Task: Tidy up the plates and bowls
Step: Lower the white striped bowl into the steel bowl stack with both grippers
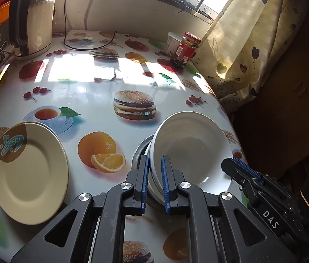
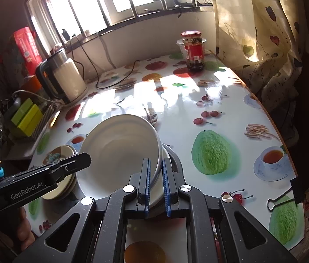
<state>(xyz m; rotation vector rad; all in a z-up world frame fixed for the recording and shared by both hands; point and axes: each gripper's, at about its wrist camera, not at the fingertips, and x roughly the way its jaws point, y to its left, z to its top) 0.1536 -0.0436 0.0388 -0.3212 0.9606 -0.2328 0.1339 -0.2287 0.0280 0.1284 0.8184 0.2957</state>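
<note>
Bowls are nearly nested: you hold the white bowl [image 1: 189,144] by opposite rims, left gripper [image 1: 155,183] and right gripper [image 2: 156,184] both clamped, tilted over the metal bowl [image 2: 174,157] on the table [image 1: 101,100]. Level it, lower together, release evenly.

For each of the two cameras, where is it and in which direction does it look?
Left wrist: on the left gripper, looking down over the table at the white bowl; right gripper shows.
Right wrist: on the right gripper, facing the same bowl; left gripper shows.
Shared: bowl, beige plates, kettle, jar.
</note>
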